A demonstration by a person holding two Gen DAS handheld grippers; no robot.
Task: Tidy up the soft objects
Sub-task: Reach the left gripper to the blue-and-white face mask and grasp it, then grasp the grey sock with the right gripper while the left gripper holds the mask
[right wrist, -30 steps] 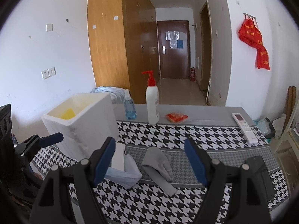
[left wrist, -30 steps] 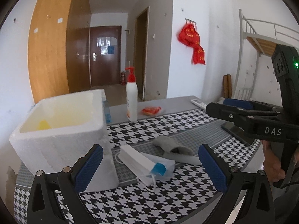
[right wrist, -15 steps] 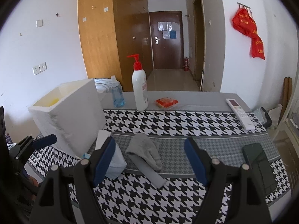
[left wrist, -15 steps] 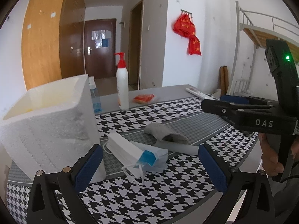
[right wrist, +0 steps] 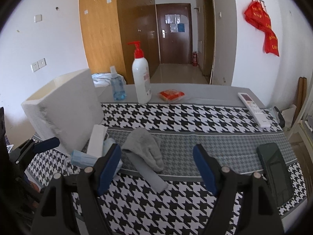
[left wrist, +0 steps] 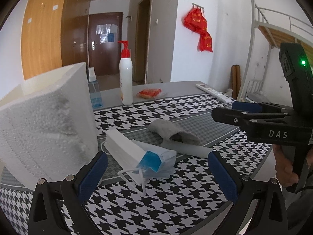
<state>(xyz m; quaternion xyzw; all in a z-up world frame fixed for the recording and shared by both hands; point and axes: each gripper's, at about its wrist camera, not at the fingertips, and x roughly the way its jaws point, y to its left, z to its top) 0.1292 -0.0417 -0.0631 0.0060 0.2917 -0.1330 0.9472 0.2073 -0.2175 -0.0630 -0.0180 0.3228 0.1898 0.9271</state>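
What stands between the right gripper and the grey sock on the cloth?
Nothing visible does. The right gripper is open, and the sock lies just ahead between its jaws, with only bare tablecloth in front. The masks lie to the left of the sock, beside the foam box, not in the path.

The left gripper (left wrist: 156, 172) fills the bottom of its frame, blue pads wide apart, holding nothing. The right gripper (right wrist: 156, 164) sits likewise at bottom centre, spread and unloaded.
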